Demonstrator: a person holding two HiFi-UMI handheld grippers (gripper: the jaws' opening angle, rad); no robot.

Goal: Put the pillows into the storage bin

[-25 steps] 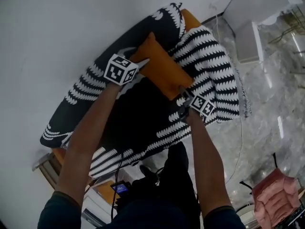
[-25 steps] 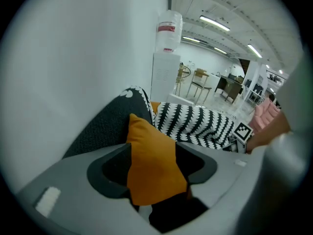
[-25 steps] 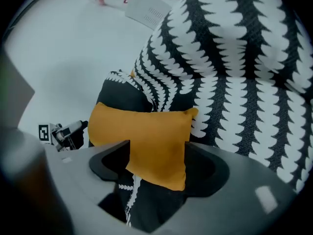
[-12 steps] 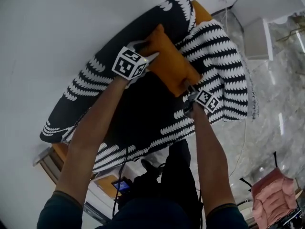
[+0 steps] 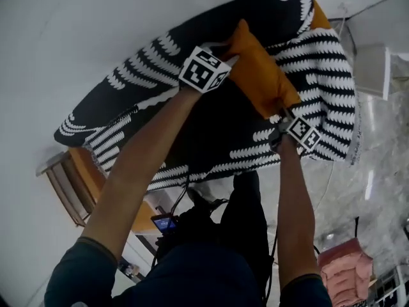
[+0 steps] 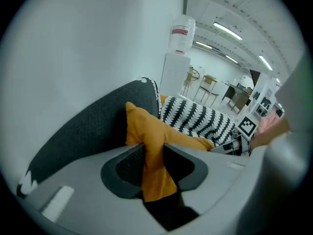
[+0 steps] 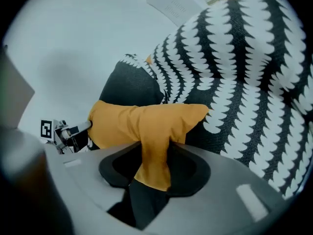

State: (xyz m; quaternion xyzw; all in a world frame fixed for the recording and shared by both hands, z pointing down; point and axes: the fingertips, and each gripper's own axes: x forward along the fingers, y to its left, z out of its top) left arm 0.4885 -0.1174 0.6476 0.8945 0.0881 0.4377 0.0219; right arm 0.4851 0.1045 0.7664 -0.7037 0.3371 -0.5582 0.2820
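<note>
An orange pillow lies on a sofa draped in a black-and-white patterned cover. My left gripper holds the pillow's far left corner; its jaws have just been closing and now pinch the orange cloth between them. My right gripper has the near right corner; its jaws have just been closing too, and a fold of the pillow is squeezed between them. No storage bin is in view.
The white wall runs behind the sofa. A wooden side table stands at the sofa's left end. A white cabinet and a pink item stand on the marble floor to the right. A water dispenser stands beyond the sofa.
Both grippers closed on opposite corners of the orange pillow. Hands and pillow shifted up and to the right in the head view.
</note>
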